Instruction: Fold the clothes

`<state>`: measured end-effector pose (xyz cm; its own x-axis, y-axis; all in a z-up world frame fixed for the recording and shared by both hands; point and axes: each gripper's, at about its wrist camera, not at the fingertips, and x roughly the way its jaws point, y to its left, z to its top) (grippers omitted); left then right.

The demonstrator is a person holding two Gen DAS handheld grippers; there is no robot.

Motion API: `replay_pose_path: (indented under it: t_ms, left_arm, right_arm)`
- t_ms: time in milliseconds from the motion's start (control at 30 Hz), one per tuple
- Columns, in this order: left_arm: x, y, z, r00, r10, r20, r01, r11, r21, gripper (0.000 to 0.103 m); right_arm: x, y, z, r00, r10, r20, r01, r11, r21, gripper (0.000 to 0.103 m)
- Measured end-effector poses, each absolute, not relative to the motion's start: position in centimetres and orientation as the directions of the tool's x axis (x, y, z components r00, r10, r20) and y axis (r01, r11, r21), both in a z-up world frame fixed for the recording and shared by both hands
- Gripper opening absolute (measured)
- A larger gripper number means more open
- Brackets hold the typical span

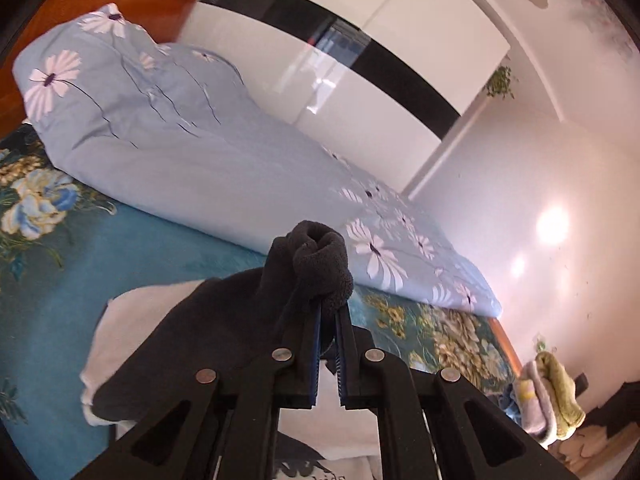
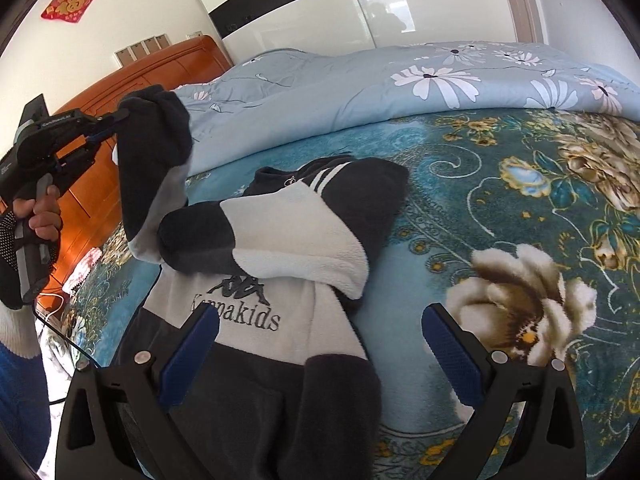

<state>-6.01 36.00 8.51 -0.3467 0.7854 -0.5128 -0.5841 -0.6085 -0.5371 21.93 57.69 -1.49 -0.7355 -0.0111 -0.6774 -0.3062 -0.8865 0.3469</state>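
The left gripper [image 1: 328, 312] is up off the bed [image 2: 460, 216], its fingers [image 1: 306, 332] pinched tight on the dark cuff [image 1: 320, 268] of a sleeve. From the right wrist view you can see that same left gripper [image 2: 108, 126] at the far left, gripped in a hand [image 2: 40, 216], with the sleeve [image 2: 154, 176] hanging down from it, dark at the top and pale grey lower down.

The sweater [image 2: 248, 320] lies on the teal flowered bed, chest up, white across the middle with a black logo and the word "kids" readable, dark along the hem nearest the camera. Its other sleeve [image 2: 272, 240] is folded across the chest, dark cuff pointing left, white upper part, black shoulder with white stripes behind it.

The right gripper [image 2: 320, 356] hovers low over the sweater's near edge, fingers [image 2: 454, 356] spread wide with nothing between them; the blue pads face each other across the dark hem.

Behind the sweater a pale blue quilt [image 1: 192, 148] with white daisies is bunched along the far side of the bed. An orange wooden headboard [image 2: 132, 80] stands at the left, a glossy white wardrobe [image 1: 360, 92] with a black band beyond.
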Motion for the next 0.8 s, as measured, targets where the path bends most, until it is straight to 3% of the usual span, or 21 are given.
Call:
replay_pose_path:
  t_ms: [267,567,600,700,800]
  left_arm:
    - [-1.0,44.7,-0.3,-0.194,0.688,-0.699,-0.605,-0.645,-0.466,0.007]
    - [0.8,45.7,-3.0,-0.135,0.646,-0.751,-0.615,-0.649,-0.447,0.012]
    - [0.8,45.5,-2.8,-0.133,0.65,-0.748,-0.619,-0.644,-0.45,0.018]
    - [1.0,44.3,-1.8,-0.118,0.687,-0.717,-0.625,-0.613,-0.484,0.064]
    - [1.0,42.4,-0.3,-0.129,0.718,-0.684,-0.632,-0.591,-0.501,0.067]
  right_arm:
    - [24.6,60.7,-3.2,-0.735,0.006,-0.678,-0.366,-0.846,0.389,0.102]
    - [25.2,61.3,-4.2,-0.725,0.009,-0.688,-0.393,-0.826,0.404,0.102]
    - [25.0,61.3,-4.2,-0.725,0.01,-0.689,-0.395,-0.826,0.403,0.102]
    - [24.6,60.9,-3.9,-0.723,0.01,-0.691,-0.392,-0.829,0.399,0.102]
    - [24.1,60.2,-3.5,-0.72,0.006,-0.694,-0.383,-0.838,0.39,0.102]
